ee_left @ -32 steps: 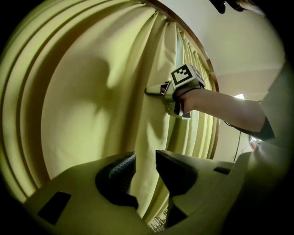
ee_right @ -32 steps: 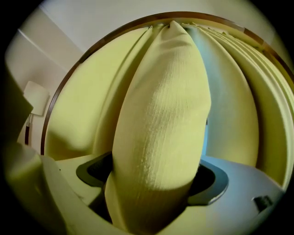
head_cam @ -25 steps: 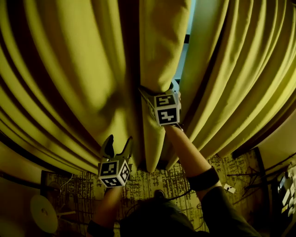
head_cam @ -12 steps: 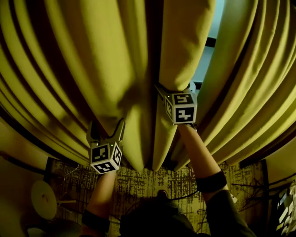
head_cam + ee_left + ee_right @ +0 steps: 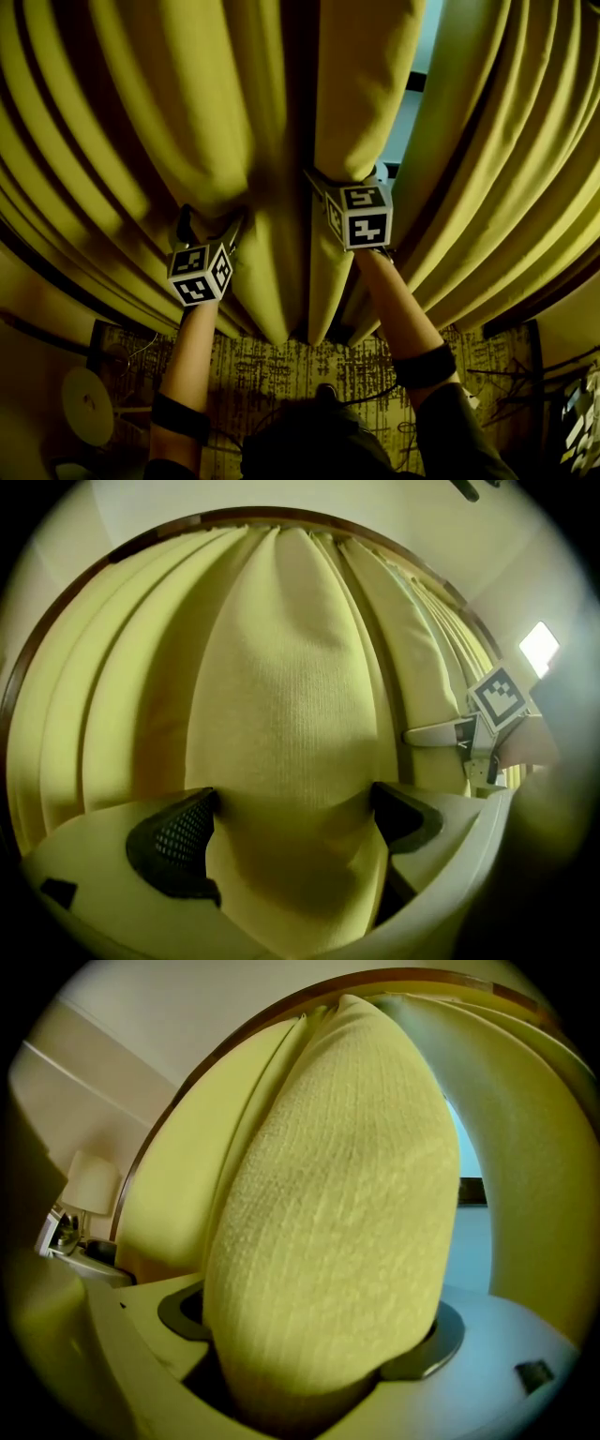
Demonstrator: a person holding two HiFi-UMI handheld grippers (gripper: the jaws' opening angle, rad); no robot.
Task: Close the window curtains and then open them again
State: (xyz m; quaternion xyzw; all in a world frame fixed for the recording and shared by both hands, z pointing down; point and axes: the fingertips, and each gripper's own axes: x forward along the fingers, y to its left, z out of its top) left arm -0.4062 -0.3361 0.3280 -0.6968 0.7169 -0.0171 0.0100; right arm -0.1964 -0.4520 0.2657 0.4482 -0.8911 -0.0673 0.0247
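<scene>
2 grippers (image 5: pixel 208 223) (image 5: pixel 349 174) straddle curtain (image 5: pixel 122 112) — left fingers (image 5: pixel 173 841) just opened.

The left hand-held gripper (image 5: pixel 211 223) and right hand-held gripper (image 5: pixel 347 178) were pale, each carrying a black-and-white marker cube. Dark wristbands (image 5: pixel 427 366) circled both forearms.

Below me, the floor is covered by a dark rug (image 5: pixel 309 367) with a pale, scratchy pattern. It runs up to the foot of the curtains (image 5: pixel 272 309). By the rug's left edge, a round pale disc (image 5: pixel 89 405) sits low in the gloom. A few small pale things (image 5: pixel 583 398) lie at the far right, too dim for me to name. The nearest stretch of rug is hidden from me.
</scene>
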